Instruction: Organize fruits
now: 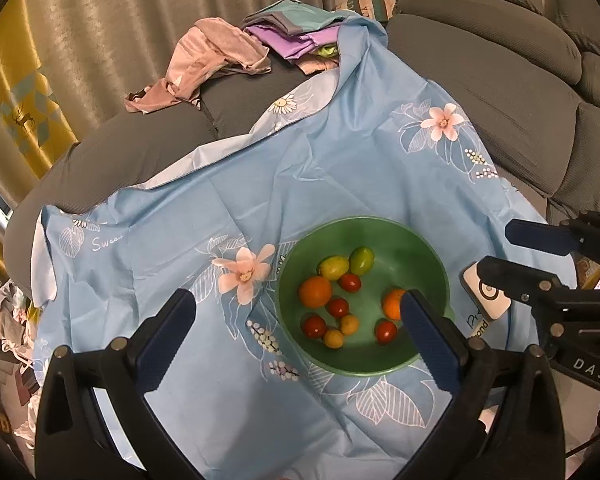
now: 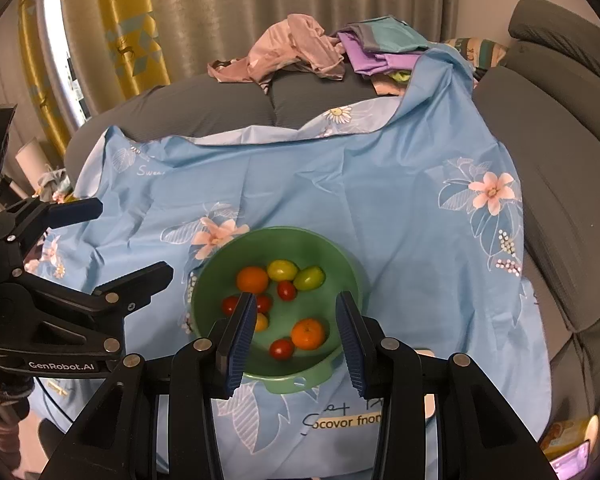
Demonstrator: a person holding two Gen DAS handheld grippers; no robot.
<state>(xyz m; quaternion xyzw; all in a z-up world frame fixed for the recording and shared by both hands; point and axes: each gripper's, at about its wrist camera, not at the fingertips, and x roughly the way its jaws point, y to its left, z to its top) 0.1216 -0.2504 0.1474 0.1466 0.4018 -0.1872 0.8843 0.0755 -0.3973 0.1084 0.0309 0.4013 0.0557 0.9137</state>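
Left gripper (image 1: 296, 332): spread wide, holding nothing, above the bowl's near side.
Right gripper (image 2: 296, 334): parted, holding nothing, over the bowl.
Fruits (image 1: 315, 291): all lay inside the green bowl (image 1: 420, 248) on the blue cloth (image 1: 340, 168).
Progress: unclear; none seen outside, either gathered or awaiting sorting.

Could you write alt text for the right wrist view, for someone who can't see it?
A green bowl of small fruits, among them two oranges and red tomatoes, sits on a blue floral cloth over a grey sofa. The open right tool frames the bowl; the left tool, also open, is at the left edge.
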